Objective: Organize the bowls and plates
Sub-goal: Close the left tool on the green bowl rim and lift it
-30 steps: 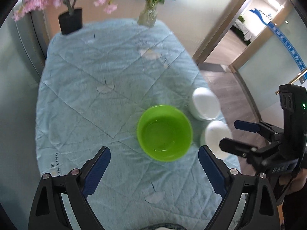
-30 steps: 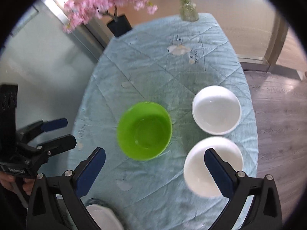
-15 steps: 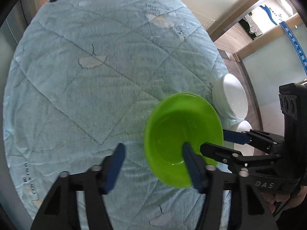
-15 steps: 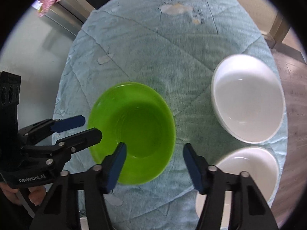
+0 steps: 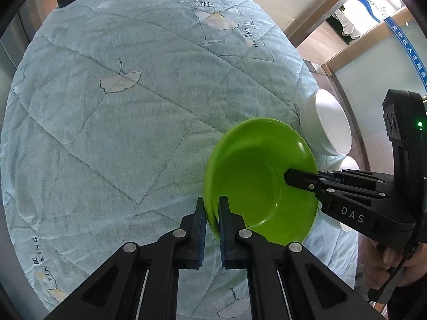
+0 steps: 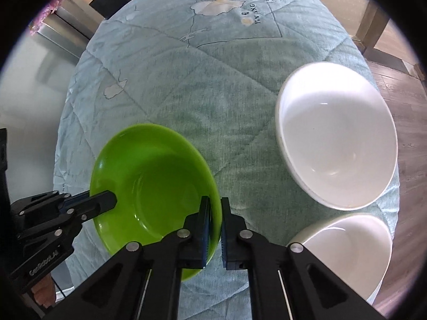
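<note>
- So the main thing here is a glossy lime-green plastic bowl (image 5: 256, 176) with a wide flared rim and a round flat bottom, shallow enough that it's almost a deep plate.
- It's empty and clean inside, with shiny highlights on the inner wall.
- It sits over the right part of a pale blue quilted tablecloth (image 5: 112, 133) printed with ginkgo leaves and a few characters. Can't really tell if the bowl is resting on the cloth or slightly lifted.
- The left gripper (image 5: 212, 213) has its two fingers pinched narrow on the bowl's near-left rim, one finger outside and one inside the wall.
- The right gripper (image 6: 215, 213) does the same on the opposite edge, fingers close together with the green rim sandwiched between the blue pads.
- So both grippers are clamped on the same bowl, one on each side.
- Just to the right of the green bowl there's a big glossy white ceramic bowl (image 6: 339, 144), empty, sitting on the cloth near the table's right edge.
- A second white bowl (image 6: 347, 248) sits just beside that one, closer to the camera, also empty.
</note>
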Motion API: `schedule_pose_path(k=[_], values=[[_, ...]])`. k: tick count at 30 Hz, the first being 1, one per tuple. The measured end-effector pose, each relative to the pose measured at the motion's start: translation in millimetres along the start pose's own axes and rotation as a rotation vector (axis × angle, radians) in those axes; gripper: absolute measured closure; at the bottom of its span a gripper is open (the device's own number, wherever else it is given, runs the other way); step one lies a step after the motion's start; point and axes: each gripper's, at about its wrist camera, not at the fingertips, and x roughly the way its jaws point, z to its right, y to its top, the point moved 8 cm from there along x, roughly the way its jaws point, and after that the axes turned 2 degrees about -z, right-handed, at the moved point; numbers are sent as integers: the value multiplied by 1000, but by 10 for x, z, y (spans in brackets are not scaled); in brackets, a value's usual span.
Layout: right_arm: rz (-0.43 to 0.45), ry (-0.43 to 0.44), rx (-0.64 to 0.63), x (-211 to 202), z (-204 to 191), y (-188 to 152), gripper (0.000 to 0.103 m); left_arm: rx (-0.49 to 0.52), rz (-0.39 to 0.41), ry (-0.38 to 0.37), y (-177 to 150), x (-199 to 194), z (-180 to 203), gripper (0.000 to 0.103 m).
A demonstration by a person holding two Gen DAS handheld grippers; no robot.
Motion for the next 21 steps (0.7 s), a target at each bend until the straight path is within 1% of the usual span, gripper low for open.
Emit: schedule_pose_path(k=[3, 6, 7, 9, 12, 13, 14, 15, 16, 17, 18, 19, 21], values=[[6, -13, -5, -35, -26, -4, 97, 7, 6, 18, -38, -60, 35, 98], [47, -26, -17, -207, -62, -17, 97, 14, 25, 17, -41, -190, 93, 98], [54, -19, -12, -265, -71, -22, 97, 15, 39, 14, -46, -287, 128, 98], [76, -8, -7, -476, -91, -38, 97, 50, 79, 31, -59, -543, 257, 98], [152, -12, -13, -1002, -178, -90, 97, 90, 142, 50, -83, -1006, 463, 98], [175, -10, -17, -1163, -210, -115, 98, 100, 174, 47, -107, -1269, 580, 98], [219, -6, -22, -1455, -256, -165, 98, 108, 199, 45, -136, -1473, 665, 98], [243, -2, -23, -1623, -292, -198, 98, 117, 216, 44, -168, -1616, 724, 98], [277, 1, -26, -1897, -330, -271, 98, 142, 251, 44, -242, -1888, 870, 98], [295, 2, -28, -2059, -333, -321, 98, 159, 272, 47, -306, -2075, 980, 98], [321, 7, -33, -2309, -357, -430, 98, 169, 281, 51, -362, -2199, 1046, 98], [333, 8, -38, -2425, -391, -493, 98, 181, 299, 54, -474, -2394, 1163, 98], [379, 4, -45, -2785, -429, -755, 98, 200, 317, 68, -670, -2652, 1326, 97]])
